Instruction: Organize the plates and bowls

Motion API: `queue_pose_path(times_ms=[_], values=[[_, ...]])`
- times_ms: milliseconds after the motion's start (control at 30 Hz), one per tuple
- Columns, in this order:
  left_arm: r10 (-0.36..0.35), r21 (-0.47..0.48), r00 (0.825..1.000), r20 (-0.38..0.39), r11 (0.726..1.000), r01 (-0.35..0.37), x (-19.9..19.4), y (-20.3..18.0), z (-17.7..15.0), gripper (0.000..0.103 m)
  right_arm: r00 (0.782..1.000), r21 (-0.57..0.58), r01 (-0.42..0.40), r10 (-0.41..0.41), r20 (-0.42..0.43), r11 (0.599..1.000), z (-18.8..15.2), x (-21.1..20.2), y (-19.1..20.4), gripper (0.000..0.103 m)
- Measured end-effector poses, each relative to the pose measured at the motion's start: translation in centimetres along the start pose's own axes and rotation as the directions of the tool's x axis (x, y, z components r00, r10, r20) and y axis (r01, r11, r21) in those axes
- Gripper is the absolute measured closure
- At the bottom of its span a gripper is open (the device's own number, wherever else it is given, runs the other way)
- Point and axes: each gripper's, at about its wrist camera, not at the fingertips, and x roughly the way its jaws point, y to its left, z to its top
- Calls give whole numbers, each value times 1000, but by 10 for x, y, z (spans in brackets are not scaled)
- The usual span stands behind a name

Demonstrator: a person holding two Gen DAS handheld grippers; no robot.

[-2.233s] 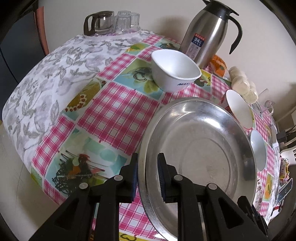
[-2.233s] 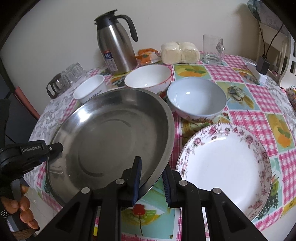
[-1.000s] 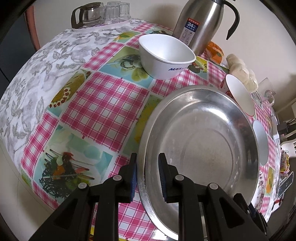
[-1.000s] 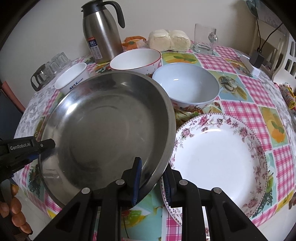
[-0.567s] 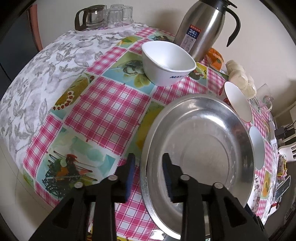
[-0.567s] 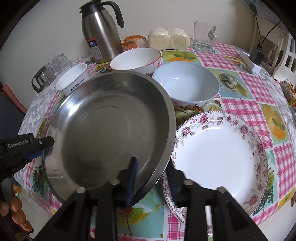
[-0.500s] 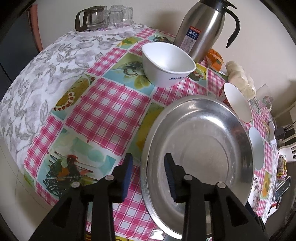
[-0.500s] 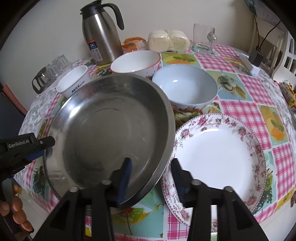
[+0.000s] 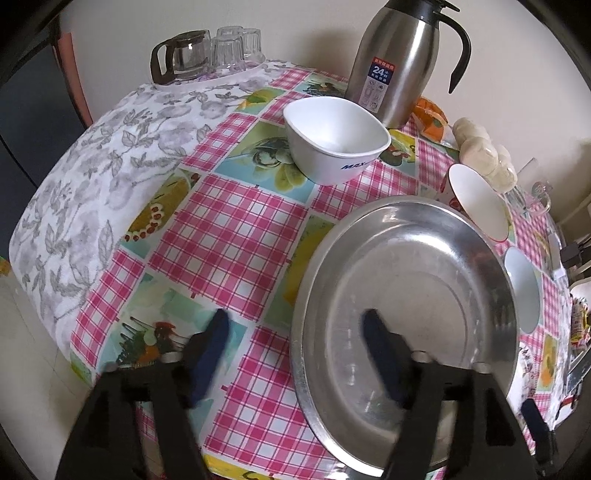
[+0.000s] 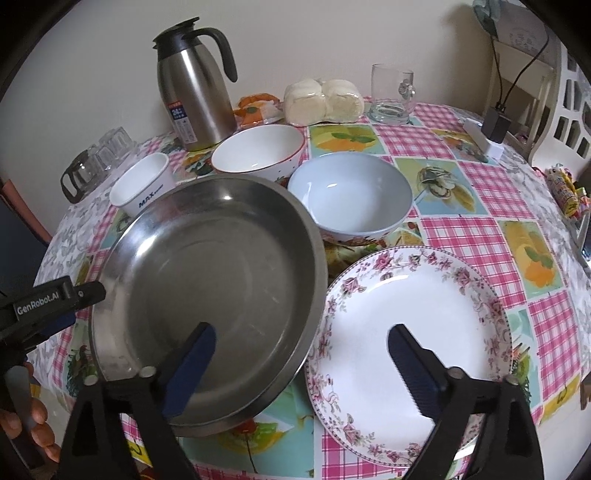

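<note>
While both tongs have just been opening, the left tongs (image 9: 295, 332) and right tongs (image 10: 299, 343) stand wide, straddling the steel pan's (image 10: 207, 288) rim ungripped; it rests on the surface (image 9: 229, 229), touching the floral plate (image 10: 410, 332).

Plain cream wall (image 10: 332, 33) behind a round table (image 9: 229, 236) under a pink-check fruit-print cloth, grey leaf-print cloth (image 9: 92, 177) draped over the far side. White lattice plastic chair (image 10: 561, 99) off in one corner, pale floor (image 9: 26, 369) below, soft even daylight, no harsh shadows anywhere
</note>
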Motion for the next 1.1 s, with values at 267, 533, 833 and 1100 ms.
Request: queue_pose_path(times_ms=[267,533,833,1100], values=[[18,22,999,34,1000,-19,-3,-3,1,11,1000,0,5,-5,14,1000,1,-2,-3,0],[1,12,996,93,1000,-2,-13,-4,4,2,1000,7,-9,9,29,1000,3,-4,-6,0],[-12,44,982,187,999,4,-34,-15,8,2,996,3,-43,43,79,999,9,-19,-6,0],[-80,109,946,316,993,48,-63,-37,6,2,983,73,7,-20,182,997,21,-52,-39,0]])
